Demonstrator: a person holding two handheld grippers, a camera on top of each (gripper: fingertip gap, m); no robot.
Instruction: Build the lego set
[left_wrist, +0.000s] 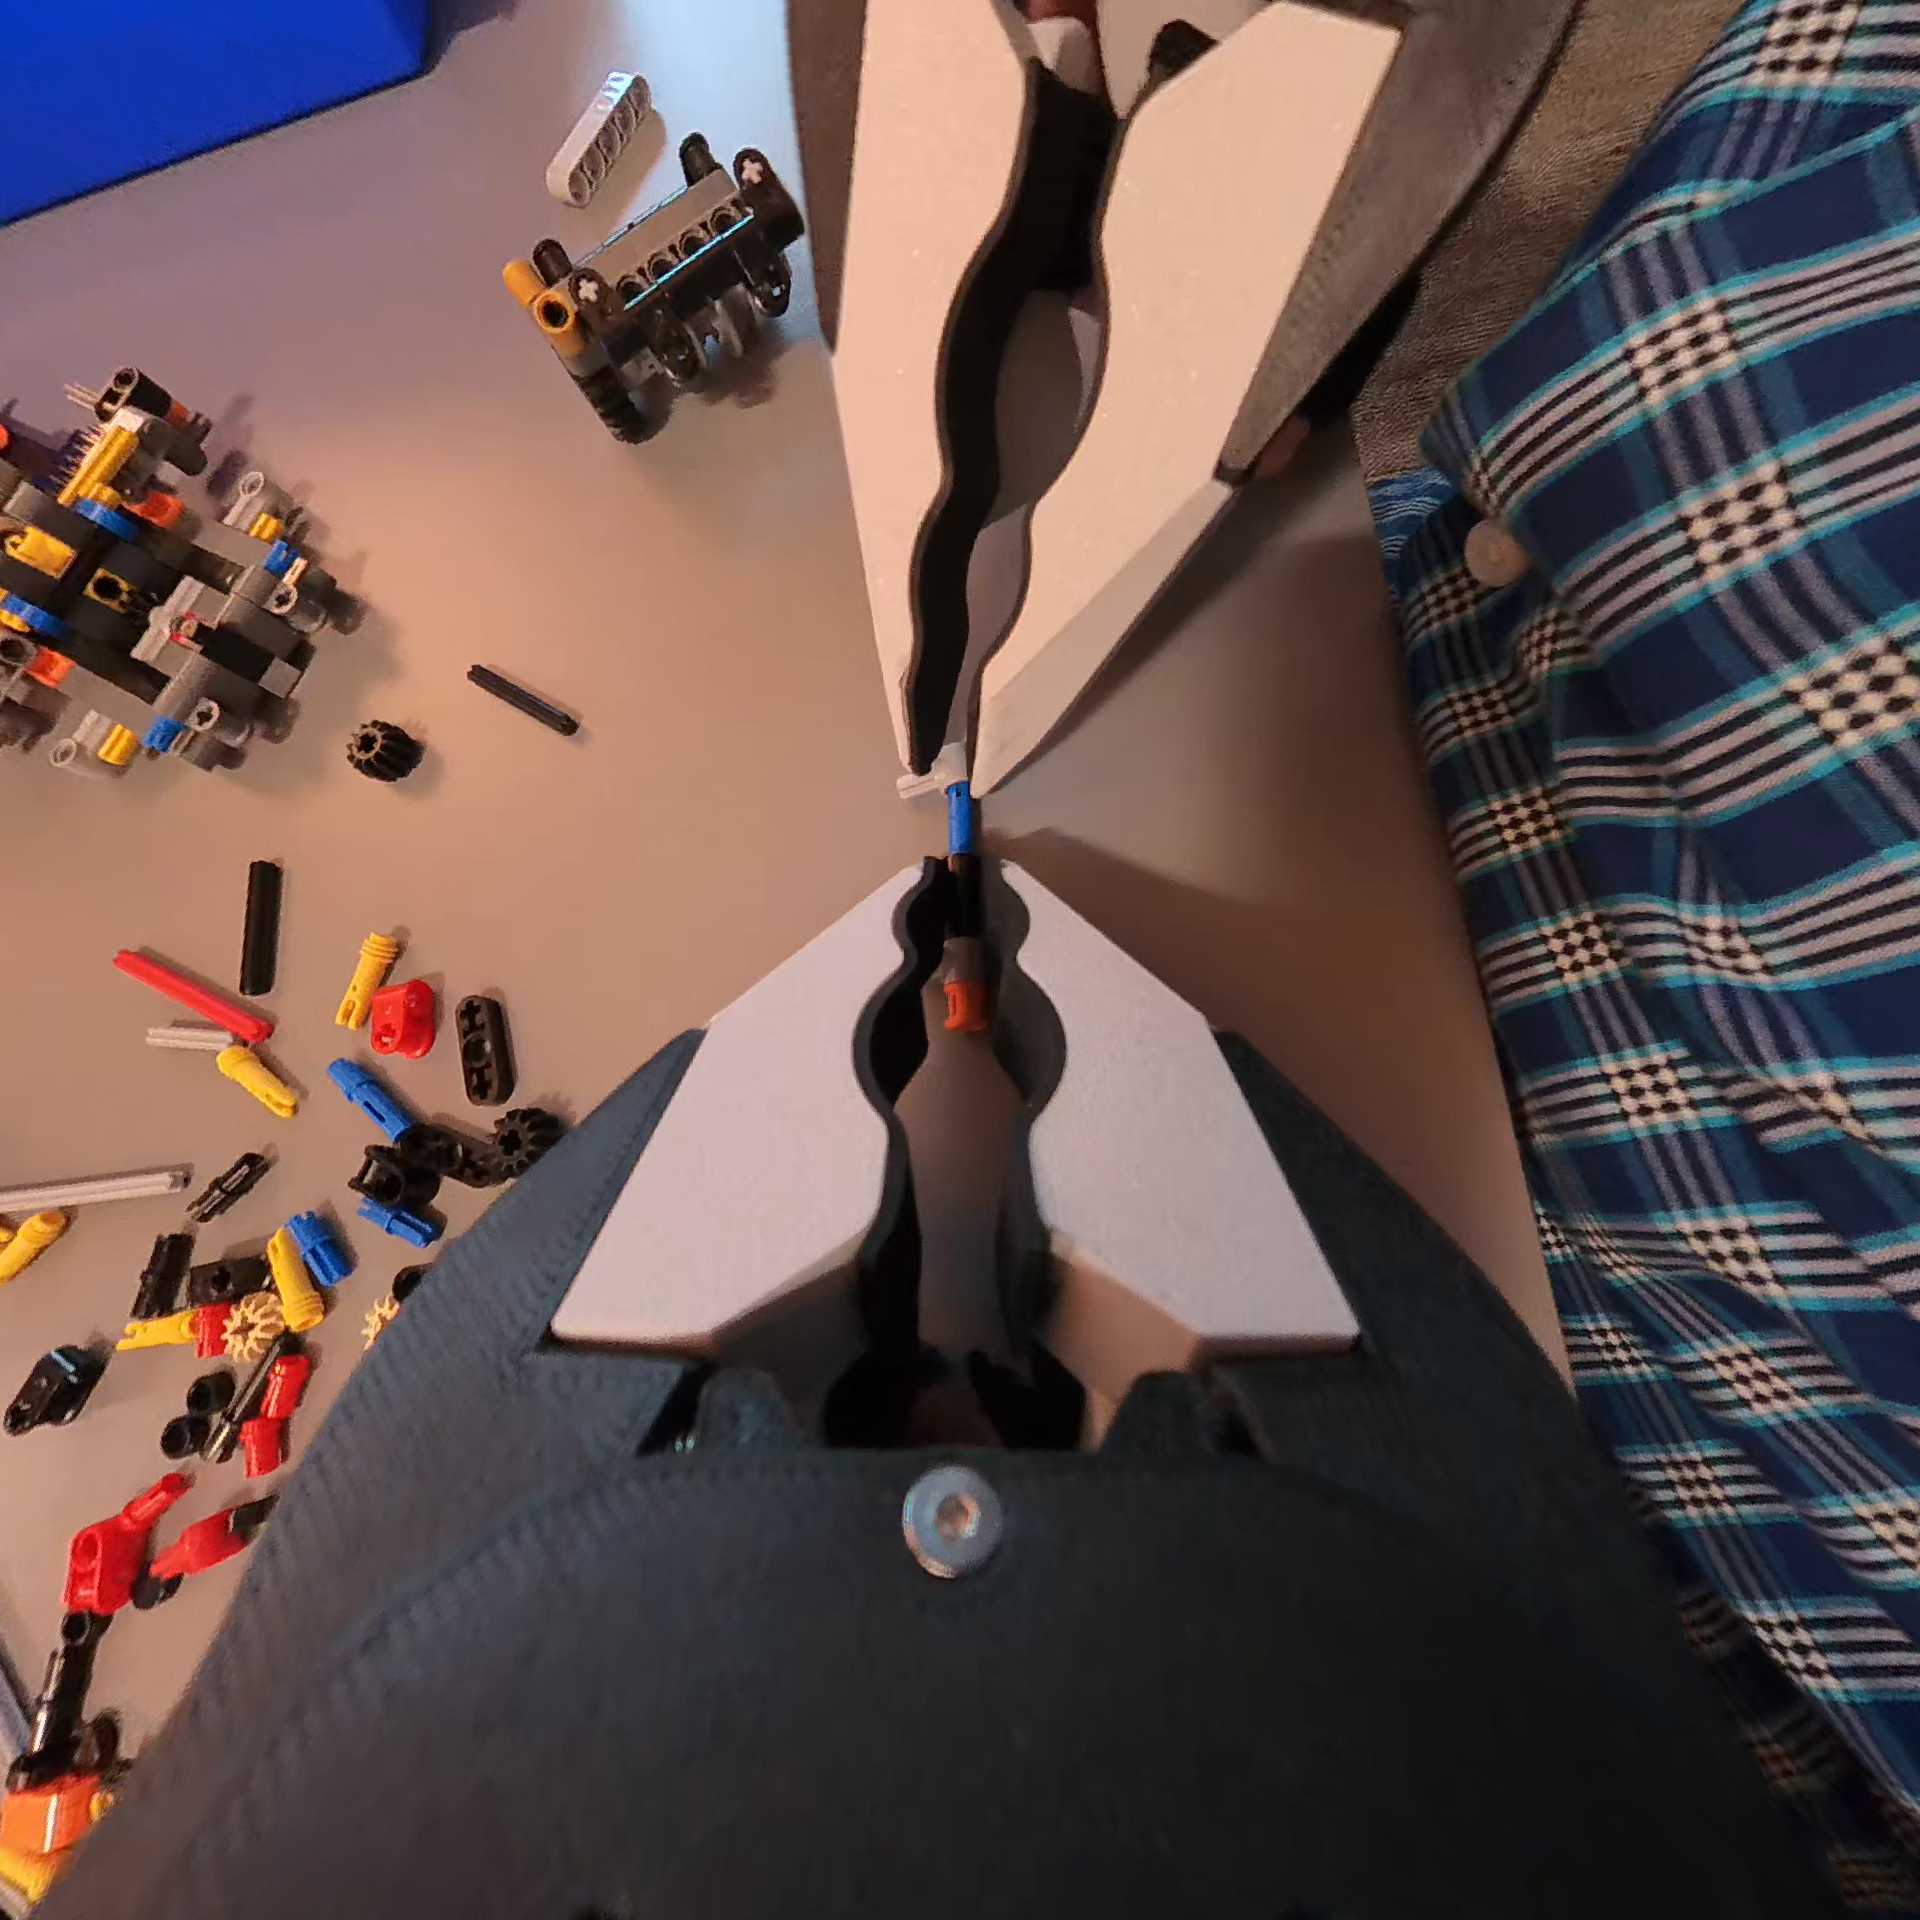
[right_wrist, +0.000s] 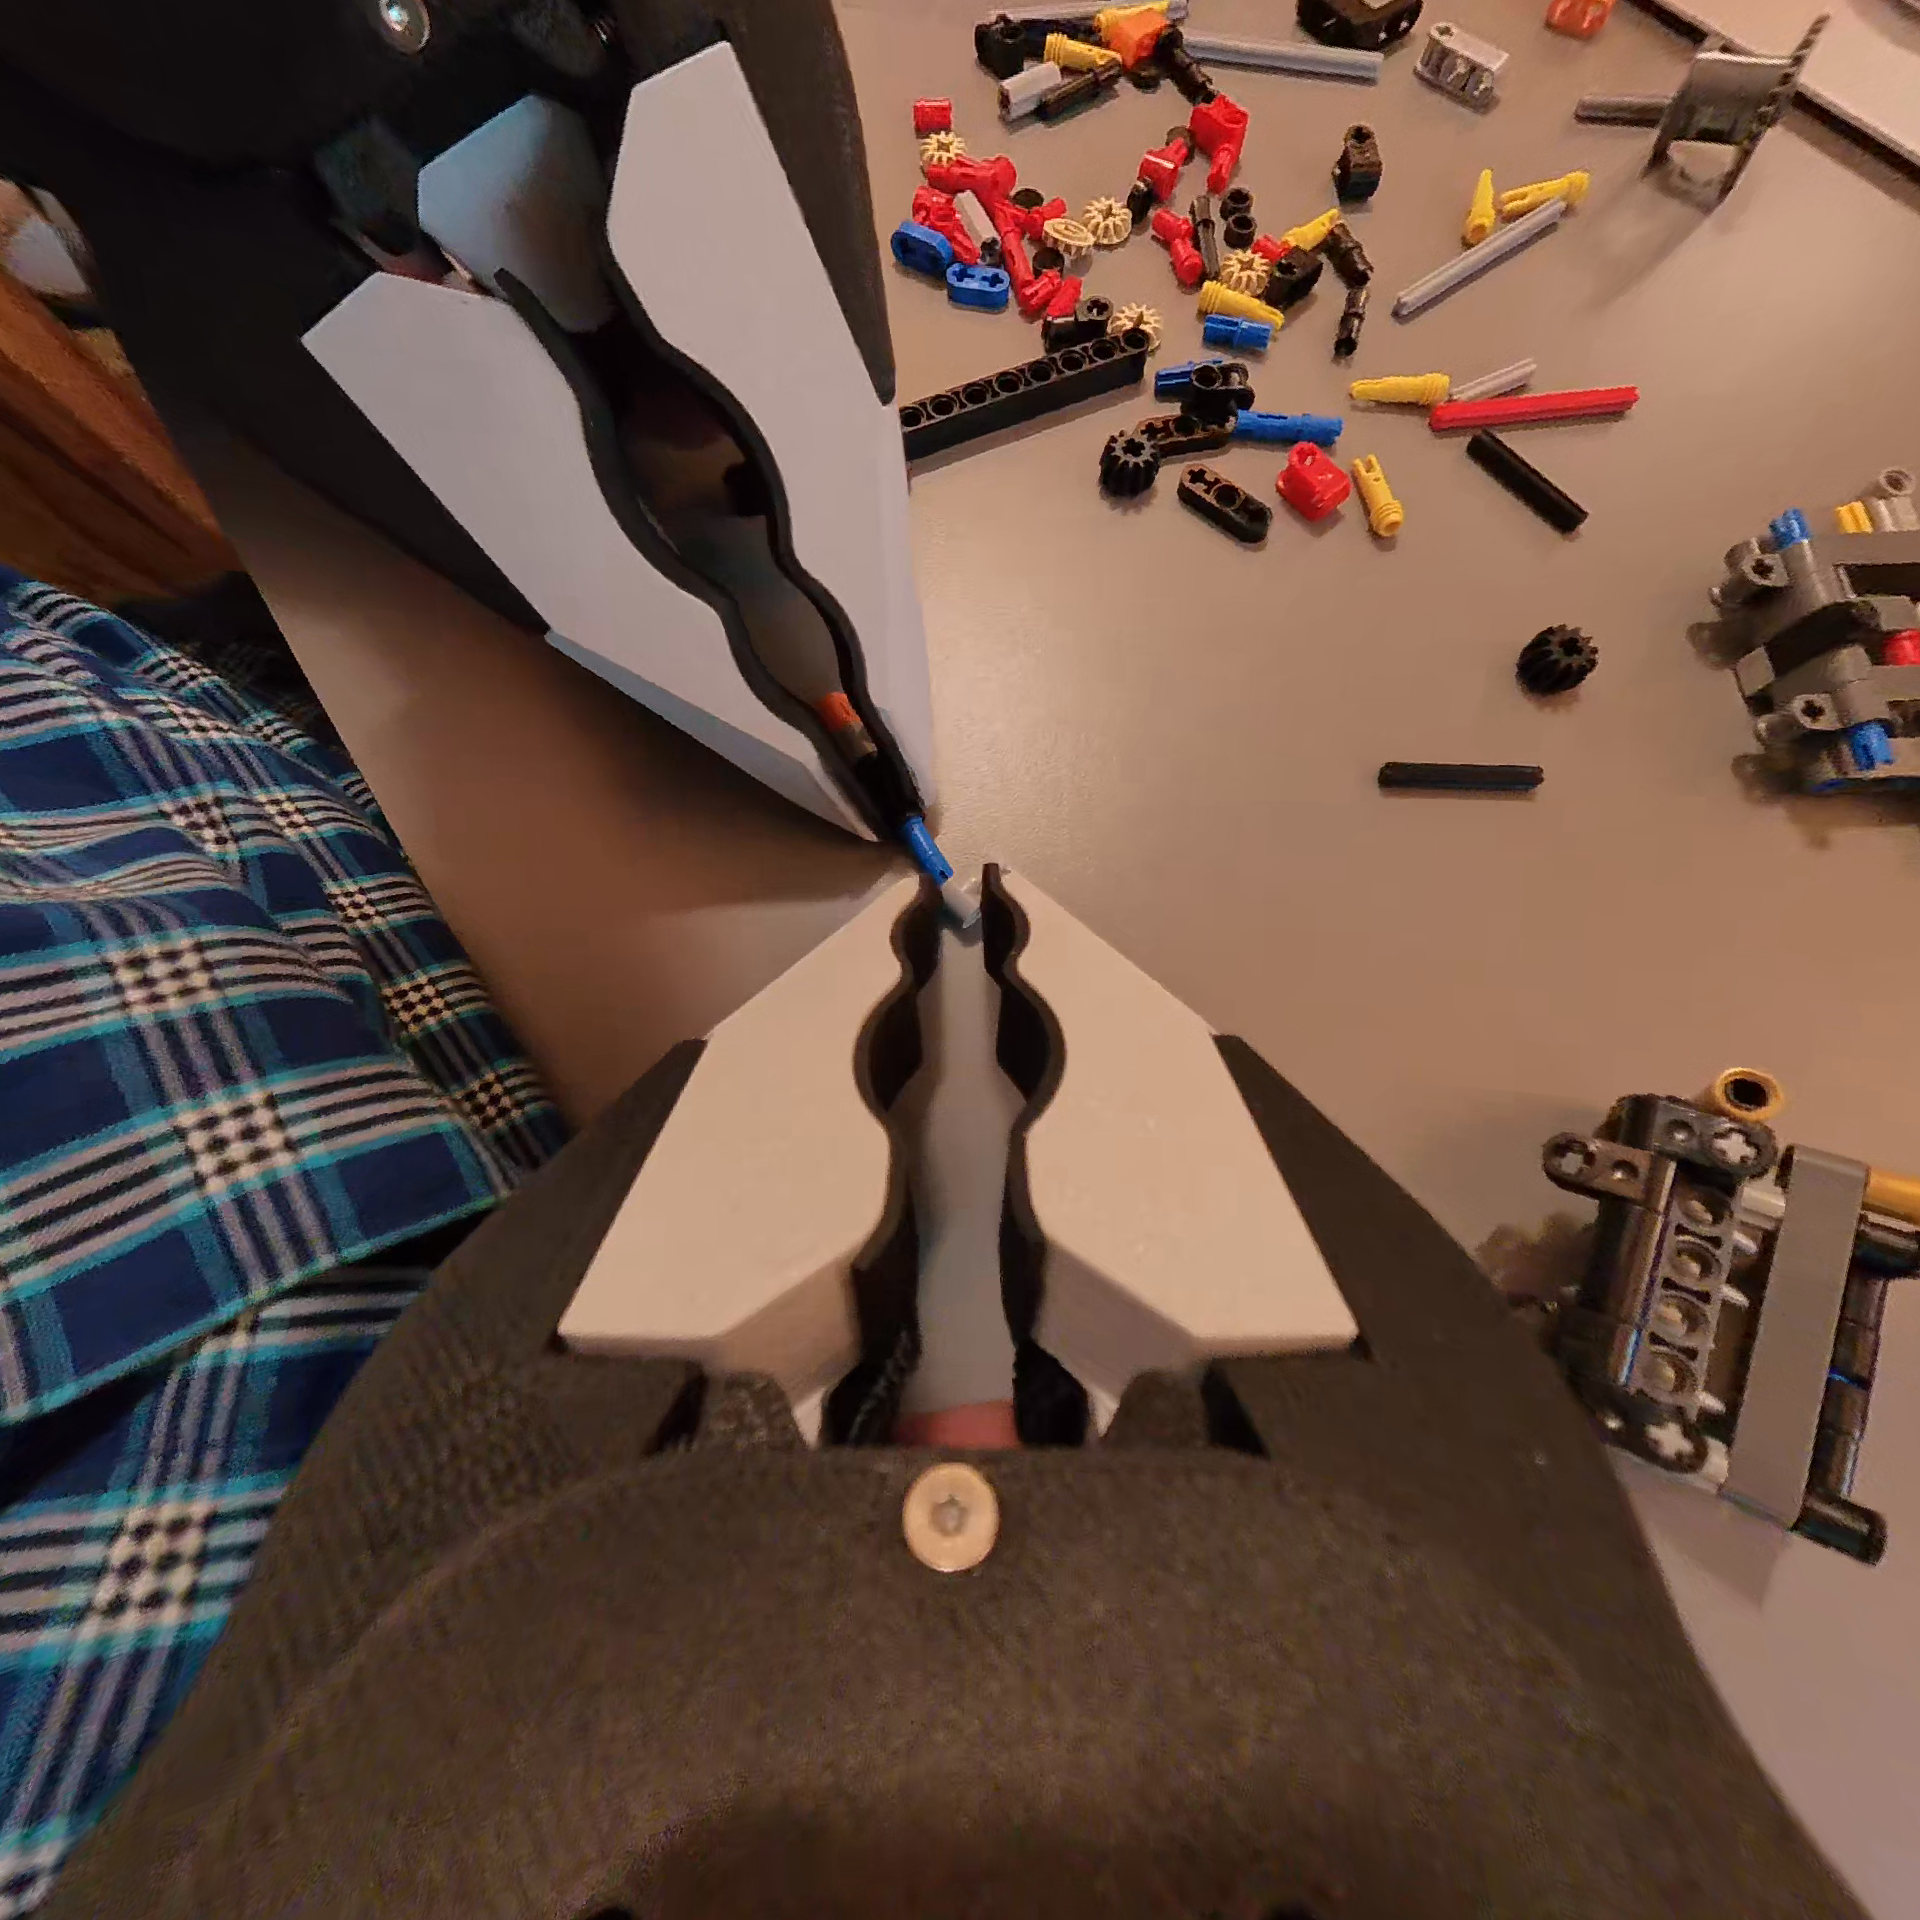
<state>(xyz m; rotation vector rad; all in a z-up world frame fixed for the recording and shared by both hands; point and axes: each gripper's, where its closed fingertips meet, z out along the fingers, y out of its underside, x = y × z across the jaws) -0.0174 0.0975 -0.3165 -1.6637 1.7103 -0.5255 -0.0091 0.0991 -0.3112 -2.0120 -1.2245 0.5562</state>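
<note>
My left gripper (left_wrist: 961, 868) is shut on a thin piece with a black middle, an orange rear end (left_wrist: 964, 1003) and a blue pin tip (left_wrist: 960, 816). My right gripper (right_wrist: 958, 883) is shut on a small light grey connector (right_wrist: 961, 902); in the left wrist view it comes in from above (left_wrist: 940, 764) with the connector (left_wrist: 930, 779) at its tip. The two grippers meet tip to tip above the table, and the blue pin (right_wrist: 925, 847) touches the grey connector. The left gripper shows at upper left in the right wrist view (right_wrist: 883, 821).
Loose Lego pieces lie scattered on the grey table (left_wrist: 623, 582), (right_wrist: 1247, 291). A black and grey engine-like block (left_wrist: 665, 291), (right_wrist: 1714, 1299) and a larger multicoloured assembly (left_wrist: 145, 582), (right_wrist: 1829, 665) stand nearby. A black gear (left_wrist: 382, 750) and black axle (left_wrist: 522, 699) lie apart. A person's plaid shirt (left_wrist: 1683, 831) is close. The grippers are tip to tip, or close to it.
</note>
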